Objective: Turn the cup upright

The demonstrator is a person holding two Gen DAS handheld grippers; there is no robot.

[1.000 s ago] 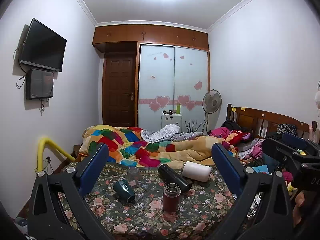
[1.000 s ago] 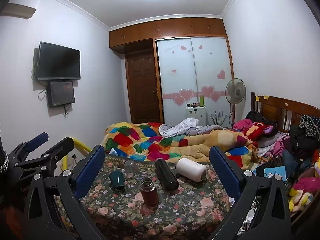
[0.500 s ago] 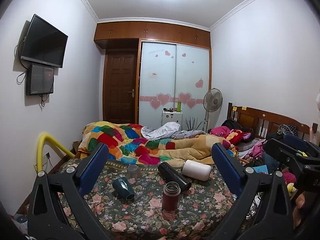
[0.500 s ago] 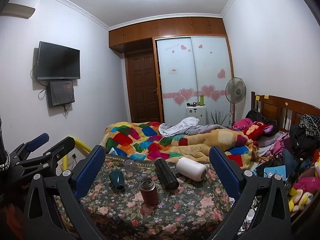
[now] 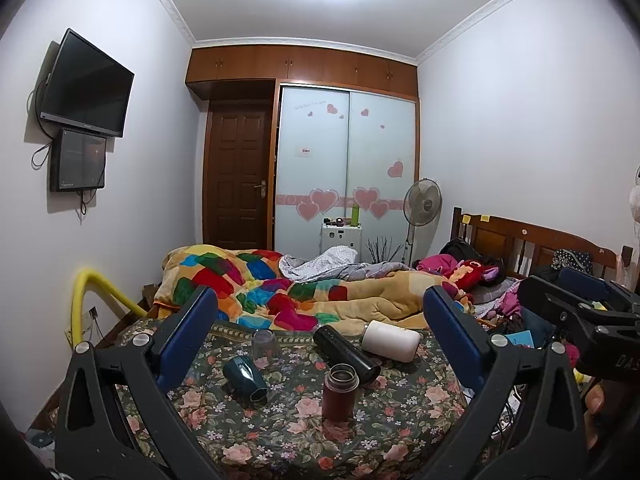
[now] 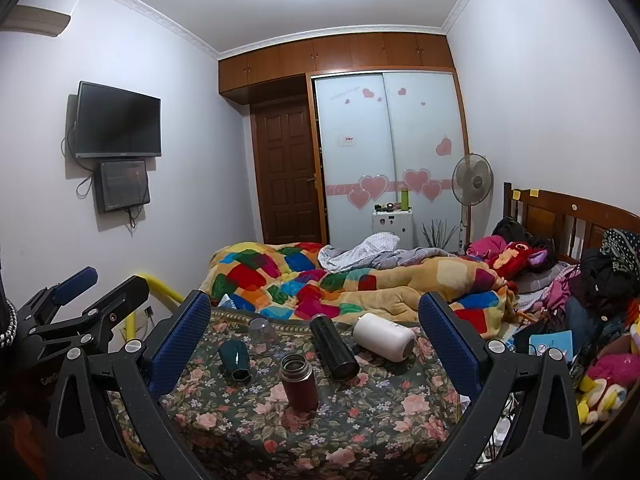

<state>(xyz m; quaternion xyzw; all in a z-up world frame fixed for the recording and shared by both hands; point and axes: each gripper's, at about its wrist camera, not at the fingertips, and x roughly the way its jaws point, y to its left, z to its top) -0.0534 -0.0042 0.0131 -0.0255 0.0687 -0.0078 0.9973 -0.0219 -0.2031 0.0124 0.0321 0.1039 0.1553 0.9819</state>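
Observation:
On the floral tablecloth (image 5: 288,432) a dark teal cup (image 5: 244,377) lies on its side, also in the right wrist view (image 6: 235,361). A clear glass (image 5: 264,342) stands upside down behind it. A black flask (image 5: 346,354) and a white bottle (image 5: 390,340) lie on their sides. A dark red flask (image 5: 339,392) stands upright with its mouth open. My left gripper (image 5: 320,320) is open and empty, held back from the table. My right gripper (image 6: 314,320) is open and empty, likewise short of the cups.
A bed with a patchwork blanket (image 5: 280,284) lies right behind the table. A yellow pipe (image 5: 92,292) curves at the left. Clothes and toys (image 6: 592,320) pile up at the right by the wooden headboard. The table's floral cloth hangs over its front edge.
Both views have tilted up slightly, so the table sits lower in frame. The cups and flasks have not moved. Both grippers stay open.

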